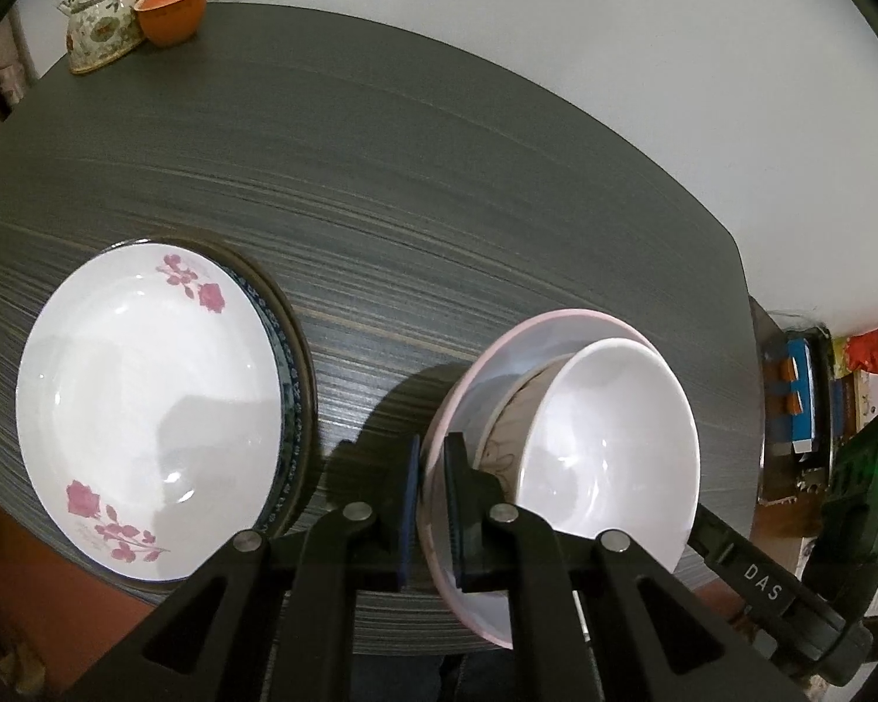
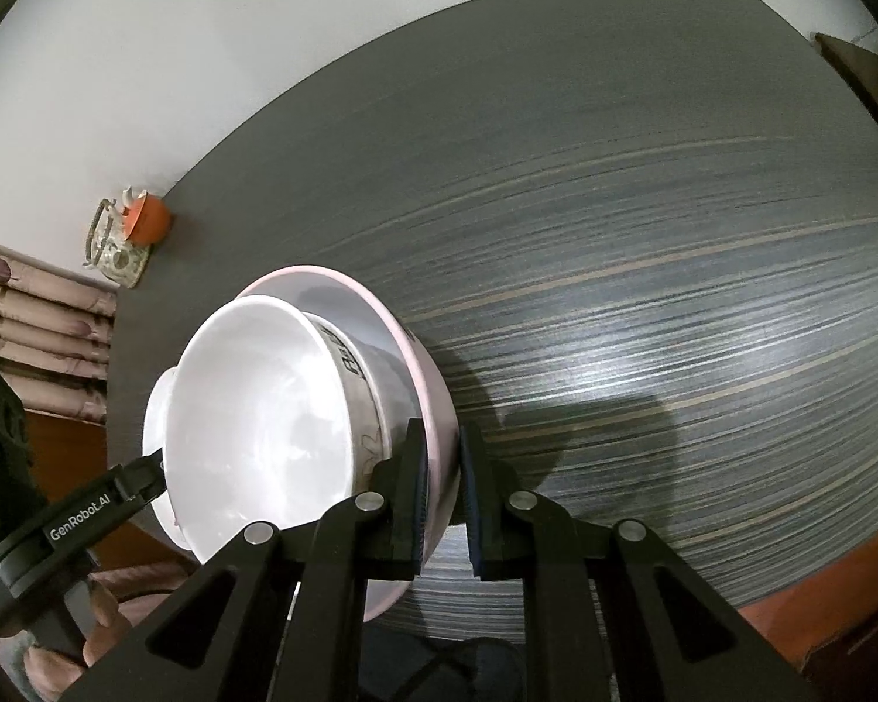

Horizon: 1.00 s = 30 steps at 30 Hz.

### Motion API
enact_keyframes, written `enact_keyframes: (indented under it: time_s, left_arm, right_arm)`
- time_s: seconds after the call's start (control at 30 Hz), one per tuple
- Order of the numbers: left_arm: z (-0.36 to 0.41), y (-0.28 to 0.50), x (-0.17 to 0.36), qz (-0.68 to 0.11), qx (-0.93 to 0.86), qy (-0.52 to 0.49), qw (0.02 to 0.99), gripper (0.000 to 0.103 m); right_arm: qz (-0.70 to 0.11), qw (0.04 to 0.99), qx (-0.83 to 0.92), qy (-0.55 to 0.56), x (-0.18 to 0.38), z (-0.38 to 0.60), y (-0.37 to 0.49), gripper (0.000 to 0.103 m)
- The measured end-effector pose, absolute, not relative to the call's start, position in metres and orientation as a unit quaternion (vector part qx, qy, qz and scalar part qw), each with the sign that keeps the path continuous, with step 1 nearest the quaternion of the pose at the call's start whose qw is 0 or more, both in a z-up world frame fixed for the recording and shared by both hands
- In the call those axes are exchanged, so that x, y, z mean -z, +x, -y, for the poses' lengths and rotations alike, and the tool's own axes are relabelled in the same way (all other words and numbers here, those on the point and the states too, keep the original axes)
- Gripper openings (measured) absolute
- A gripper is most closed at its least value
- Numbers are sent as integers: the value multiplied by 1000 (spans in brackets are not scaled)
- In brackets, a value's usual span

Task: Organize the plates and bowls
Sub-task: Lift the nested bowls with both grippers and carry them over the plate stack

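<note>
My left gripper (image 1: 433,503) pinches one side of the pink-rimmed bowl's (image 1: 468,398) wall, my right gripper (image 2: 442,491) clamps the opposite side, over the near table (image 1: 439,175) edge. A white bowl (image 1: 609,456) nests inside it (with a patterned one between). Just left sits the rose plate (image 1: 146,409) atop a blue-rimmed plate (image 1: 290,386). Far back, well apart, stand a teapot (image 1: 102,17) and an orange cup (image 1: 170,11).
</note>
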<state>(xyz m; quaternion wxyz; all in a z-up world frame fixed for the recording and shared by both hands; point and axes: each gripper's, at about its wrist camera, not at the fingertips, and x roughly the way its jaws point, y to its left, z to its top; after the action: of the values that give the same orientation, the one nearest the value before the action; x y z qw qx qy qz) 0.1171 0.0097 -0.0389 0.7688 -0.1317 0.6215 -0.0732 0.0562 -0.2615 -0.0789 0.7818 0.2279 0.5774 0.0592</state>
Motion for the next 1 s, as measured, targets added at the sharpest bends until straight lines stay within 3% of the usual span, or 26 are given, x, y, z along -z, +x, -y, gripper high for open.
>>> enact_keyframes:
  time_s: [1.0]
  left_arm:
    - [-126, 98, -19, -573, -13, -173, 801, 7]
  right_arm:
    - [-563, 798, -142, 164, 28, 160, 89, 13]
